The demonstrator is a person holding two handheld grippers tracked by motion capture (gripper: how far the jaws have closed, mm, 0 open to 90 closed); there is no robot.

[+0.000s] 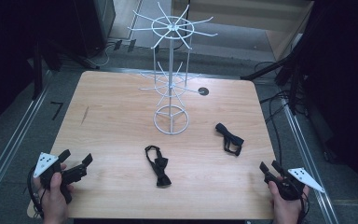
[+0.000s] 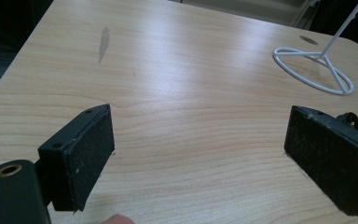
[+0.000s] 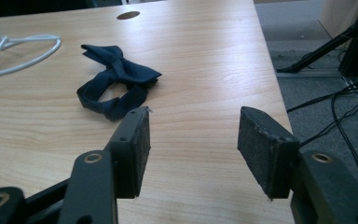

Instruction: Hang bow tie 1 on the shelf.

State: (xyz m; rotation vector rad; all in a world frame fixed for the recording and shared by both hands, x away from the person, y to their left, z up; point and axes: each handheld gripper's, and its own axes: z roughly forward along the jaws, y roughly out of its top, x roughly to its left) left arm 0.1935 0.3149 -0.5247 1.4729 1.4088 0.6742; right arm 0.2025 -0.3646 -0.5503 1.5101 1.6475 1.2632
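Two dark bow ties lie on the wooden table [image 1: 116, 116]. One bow tie [image 1: 158, 166] rests near the front middle, the other bow tie [image 1: 229, 139] to the right of the white wire rack [image 1: 171, 70]. In the right gripper view the right-hand bow tie [image 3: 116, 84] lies beyond the jaws. My left gripper [image 1: 77, 162] hovers open at the front left corner, nothing between its jaws. My right gripper [image 1: 270, 167] stands open at the front right corner, jaws empty. In the left gripper view my left gripper [image 2: 198, 158] frames bare wood.
The rack's ring base [image 1: 170, 120] stands at the table's centre, with spoked hook tiers above. A round cable hole [image 1: 203, 91] sits at the back right. Cables [image 1: 279, 107] and dark stands line the floor to the right of the table.
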